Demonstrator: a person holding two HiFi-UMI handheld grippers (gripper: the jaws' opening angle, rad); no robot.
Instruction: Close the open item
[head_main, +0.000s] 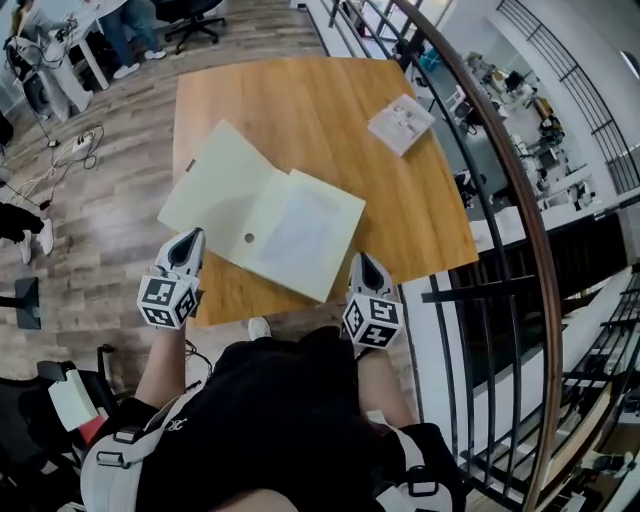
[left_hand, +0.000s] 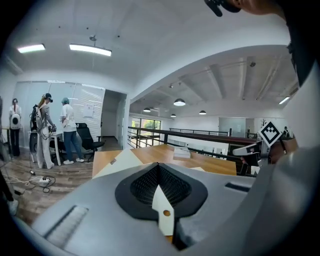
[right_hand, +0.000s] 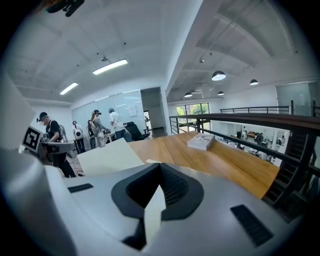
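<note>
**Clerk:** Entry one, the task's thing?

**Checker:** A pale cream card folder (head_main: 262, 212) is being recorded as lying open and flat on the square light-wood table (head_main: 330, 120), toward the near left. Its left leaf is overhanging the table's left edge. A small round mark is showing beside the fold. From the gripper views the same folder is being seen as a pale sheet ahead (left_hand: 119, 161) (right_hand: 107, 155).

**Clerk:** Entry two?

**Checker:** The grey left gripper (head_main: 189, 240), bearing a marker cube, is being held at the folder's near left edge. Its fingers are being shown pressed together with nothing between them (left_hand: 159, 170). Whether the folder is being touched cannot be told.

**Clerk:** Entry three?

**Checker:** The matching grey right gripper (head_main: 365, 263) is being held over the table's near edge, just beside the folder's near right side. Its fingers are likewise being shown closed and empty (right_hand: 160, 170).

**Clerk:** Remaining stock?

**Checker:** A flat white printed booklet (head_main: 401, 123) is being listed near the table's far right corner, well apart from the folder. A black metal railing with a curved brown handrail (head_main: 520, 220) is running along the table's right side. A grey-brown plank floor (head_main: 110, 190) is lying to the left. Standing people (left_hand: 50, 130) are being seen beyond it beside a desk.
</note>
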